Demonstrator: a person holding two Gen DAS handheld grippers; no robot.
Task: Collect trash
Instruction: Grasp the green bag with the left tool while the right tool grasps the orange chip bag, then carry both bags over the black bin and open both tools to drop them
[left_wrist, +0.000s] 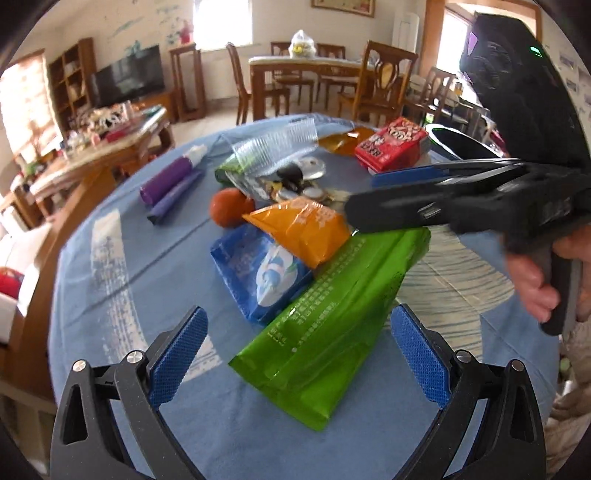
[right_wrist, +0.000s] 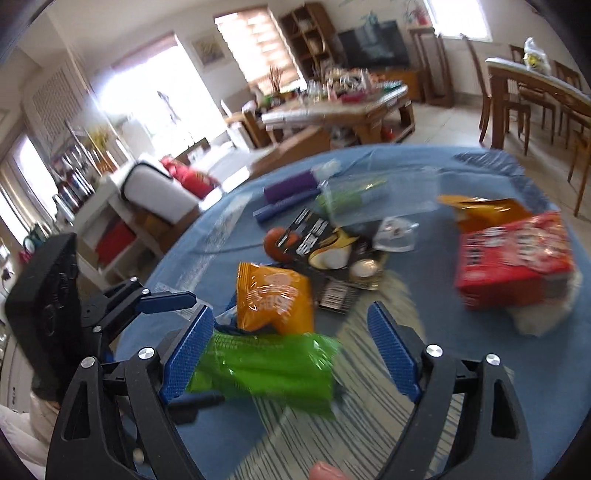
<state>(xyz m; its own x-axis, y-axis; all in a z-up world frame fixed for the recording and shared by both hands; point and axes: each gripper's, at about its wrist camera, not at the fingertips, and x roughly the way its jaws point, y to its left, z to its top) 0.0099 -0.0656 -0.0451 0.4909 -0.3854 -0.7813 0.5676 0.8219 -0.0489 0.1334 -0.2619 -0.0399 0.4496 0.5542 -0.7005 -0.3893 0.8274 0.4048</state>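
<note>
Left wrist view: the left gripper (left_wrist: 295, 354) hovers with jaws spread wide, grasping nothing. A green snack bag (left_wrist: 325, 328) lies on the blue-clothed table (left_wrist: 110, 258) directly between and ahead of its fingers, long axis running away to the right. The right gripper (right_wrist: 291, 354), also released, reaches the bag's far end.

Right wrist view motion-blurred: red box (right_wrist: 513, 262) print unreadable. Blue packet (left_wrist: 264, 273) partly hidden under orange bag (left_wrist: 301, 229) and green bag (left_wrist: 328, 325); black bin (left_wrist: 458, 146) mostly hidden behind right tool (left_wrist: 388, 192)
</note>
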